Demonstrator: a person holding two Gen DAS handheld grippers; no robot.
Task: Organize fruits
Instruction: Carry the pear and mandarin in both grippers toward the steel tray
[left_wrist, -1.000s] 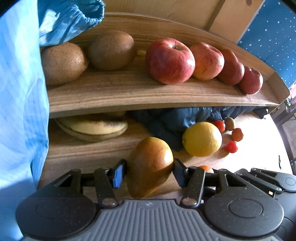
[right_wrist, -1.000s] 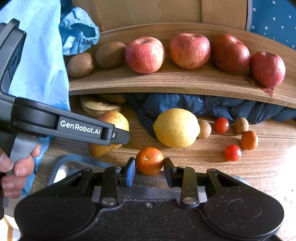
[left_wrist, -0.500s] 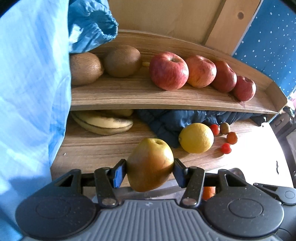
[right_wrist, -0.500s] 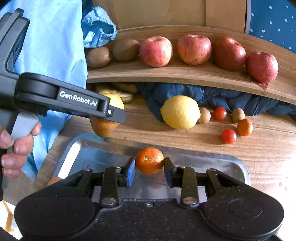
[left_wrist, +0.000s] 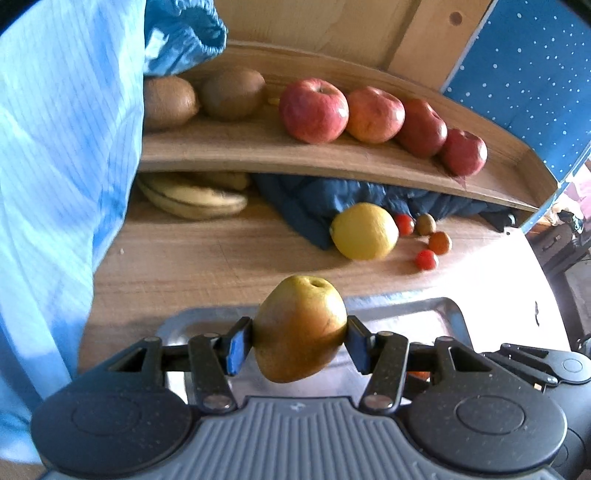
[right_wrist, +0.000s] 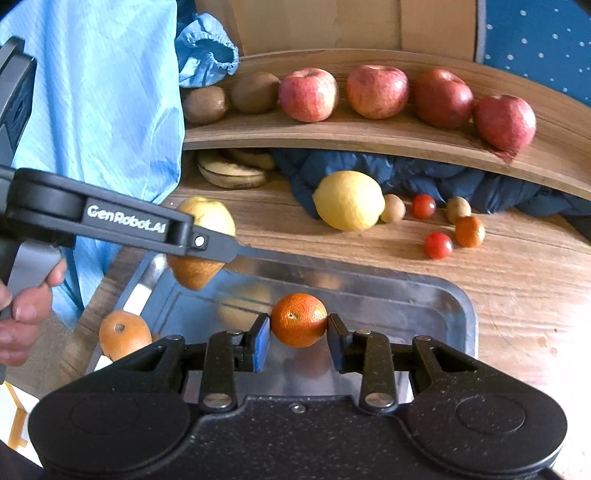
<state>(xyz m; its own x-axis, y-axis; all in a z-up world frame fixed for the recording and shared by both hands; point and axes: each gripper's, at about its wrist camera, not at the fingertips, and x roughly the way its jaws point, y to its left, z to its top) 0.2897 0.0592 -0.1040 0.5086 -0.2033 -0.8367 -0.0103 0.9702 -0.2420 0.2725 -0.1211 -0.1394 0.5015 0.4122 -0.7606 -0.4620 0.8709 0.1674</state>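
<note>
Both fruits are now held over the metal tray (right_wrist: 458, 306) at the near edge of the bench (right_wrist: 517, 295), where a second ago they were only just being lifted off the wood near the lemon; in judgement, the carry is nearly done and release into the tray is what remains. The left tongs (left_wrist: 300, 338) are closed on a pear (left_wrist: 300, 328), gripped at its sides and held above the tray's left part. The right tongs (right_wrist: 298, 330) are closed on a small orange (right_wrist: 298, 319), hung above the tray's middle. One more orange (right_wrist: 123, 332) is seen at the tray's near left corner; whether it lies inside the rim cannot be told. On the shelf (right_wrist: 369, 138) at the far edge, four apples (right_wrist: 376, 90) and two kiwis (right_wrist: 255, 92) are counted. Under the shelf, bananas (right_wrist: 232, 173) are partly hidden, so their number cannot be told. On the open bench, one lemon (right_wrist: 349, 201), two cherry tomatoes (right_wrist: 437, 245), one tiny orange fruit (right_wrist: 469, 231) and two small brown fruits (right_wrist: 392, 208) are left.
</note>
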